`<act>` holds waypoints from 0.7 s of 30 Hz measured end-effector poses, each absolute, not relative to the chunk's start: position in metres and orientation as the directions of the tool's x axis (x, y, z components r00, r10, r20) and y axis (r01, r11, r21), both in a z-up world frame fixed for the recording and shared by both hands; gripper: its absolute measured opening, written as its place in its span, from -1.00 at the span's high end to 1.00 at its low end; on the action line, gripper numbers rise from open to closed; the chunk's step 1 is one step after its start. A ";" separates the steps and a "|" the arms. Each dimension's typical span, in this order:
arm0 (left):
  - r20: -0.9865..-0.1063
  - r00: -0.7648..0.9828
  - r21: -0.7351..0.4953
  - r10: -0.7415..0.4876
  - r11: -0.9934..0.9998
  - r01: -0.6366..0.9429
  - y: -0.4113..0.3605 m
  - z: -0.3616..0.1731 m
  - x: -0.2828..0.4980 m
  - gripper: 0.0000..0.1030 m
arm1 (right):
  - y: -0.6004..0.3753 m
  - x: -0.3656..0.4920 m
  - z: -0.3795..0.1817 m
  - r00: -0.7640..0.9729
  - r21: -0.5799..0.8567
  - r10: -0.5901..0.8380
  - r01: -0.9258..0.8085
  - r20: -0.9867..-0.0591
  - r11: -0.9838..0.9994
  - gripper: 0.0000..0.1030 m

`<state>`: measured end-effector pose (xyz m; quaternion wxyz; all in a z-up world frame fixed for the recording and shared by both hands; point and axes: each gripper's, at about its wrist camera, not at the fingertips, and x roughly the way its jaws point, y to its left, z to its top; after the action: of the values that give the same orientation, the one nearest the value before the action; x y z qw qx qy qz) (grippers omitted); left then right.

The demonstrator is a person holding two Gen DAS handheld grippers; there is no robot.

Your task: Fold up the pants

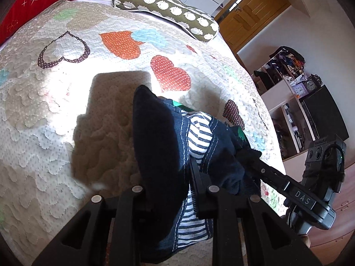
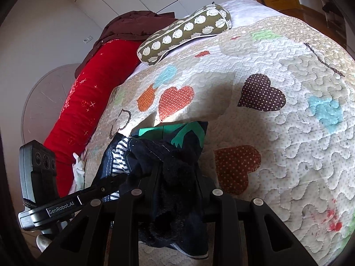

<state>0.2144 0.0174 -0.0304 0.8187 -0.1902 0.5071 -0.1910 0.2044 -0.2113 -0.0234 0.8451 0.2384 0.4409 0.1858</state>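
Note:
The pants [image 1: 168, 150] are dark navy with a blue-and-white striped lining and a green print. They hang bunched above the quilted bed. My left gripper [image 1: 177, 177] is shut on the pants' fabric, which drapes over and between its fingers. My right gripper [image 2: 177, 177] is shut on another bunch of the same pants [image 2: 175, 168], close beside the left one. The right gripper's body also shows in the left wrist view [image 1: 288, 184], and the left gripper's body shows in the right wrist view [image 2: 66, 201]. The fingertips are hidden by cloth.
The bed has a white quilt with heart patches [image 1: 66, 110]. An olive bolster pillow with white dots [image 1: 168, 11] and a red pillow [image 2: 88, 102] lie at the head. Shelves with clutter and a clock [image 1: 295, 84] stand beside the bed.

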 end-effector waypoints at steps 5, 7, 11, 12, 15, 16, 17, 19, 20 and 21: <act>-0.749 0.411 -0.550 -0.521 0.833 0.054 0.032 -0.038 0.216 0.35 | -0.218 0.218 -0.043 0.545 0.465 0.403 -0.028 -0.735 0.885 -0.24; -0.743 0.420 -0.552 -0.521 0.832 0.055 0.037 -0.030 0.211 0.35 | -0.229 0.214 -0.043 0.546 0.503 0.428 -0.014 -0.720 0.864 -0.24; -0.744 0.465 -0.522 -0.480 0.852 0.044 0.048 -0.010 0.194 0.34 | -0.243 0.188 -0.012 0.628 0.505 0.407 -0.026 -0.663 0.863 -0.23; -0.738 0.479 -0.519 -0.474 0.854 0.045 0.050 -0.006 0.189 0.33 | -0.243 0.180 -0.003 0.647 0.508 0.412 -0.044 -0.642 0.860 -0.23; -0.734 0.503 -0.506 -0.455 0.861 0.040 0.054 0.000 0.173 0.29 | -0.231 0.161 0.013 0.648 0.544 0.482 -0.123 -0.590 0.830 -0.14; -0.737 0.507 -0.498 -0.447 0.866 0.040 0.054 0.001 0.168 0.29 | -0.223 0.157 0.014 0.632 0.557 0.513 -0.150 -0.581 0.817 -0.13; -0.739 0.511 -0.488 -0.439 0.872 0.044 0.053 0.003 0.161 0.29 | -0.216 0.155 0.012 0.610 0.571 0.543 -0.174 -0.577 0.802 -0.12; -0.742 0.528 -0.455 -0.413 0.889 0.055 0.052 0.008 0.148 0.29 | -0.200 0.155 0.003 0.579 0.562 0.550 -0.181 -0.602 0.807 -0.12; -0.743 0.540 -0.434 -0.395 0.899 0.061 0.050 0.011 0.141 0.28 | -0.195 0.155 -0.004 0.574 0.541 0.529 -0.169 -0.626 0.824 -0.12; -0.743 0.553 -0.413 -0.378 0.908 0.067 0.050 0.014 0.134 0.26 | -0.192 0.156 -0.012 0.568 0.514 0.498 -0.148 -0.655 0.845 -0.12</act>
<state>0.1344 0.0500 0.0140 0.8643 -0.1711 0.4551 -0.1288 0.1562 -0.1920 -0.0119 0.8613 0.2057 0.4251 0.1877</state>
